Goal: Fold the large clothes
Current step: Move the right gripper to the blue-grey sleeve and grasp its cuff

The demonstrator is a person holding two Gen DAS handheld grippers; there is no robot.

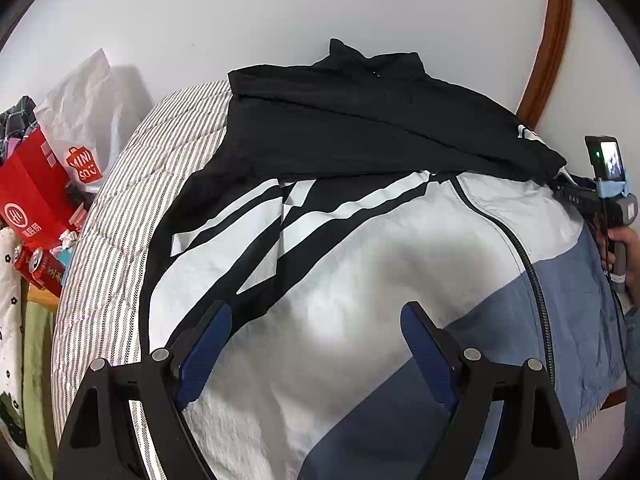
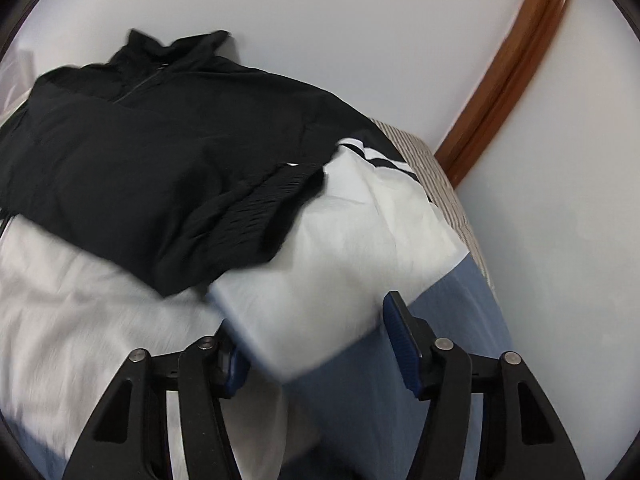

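A large zip-up jacket in black, white and blue lies spread on a striped quilt. Its black sleeves are folded across the chest. My left gripper hovers open and empty over the white front panel. My right gripper is open above the jacket's right side, with a folded white and blue sleeve edge lying between its fingers, not clamped. The right gripper's body also shows in the left wrist view, held by a hand at the jacket's right edge. The jacket fills the right wrist view.
Red shopping bags, a white bag, red cans and other clothes sit left of the bed. A white wall with a brown wooden trim stands behind and to the right.
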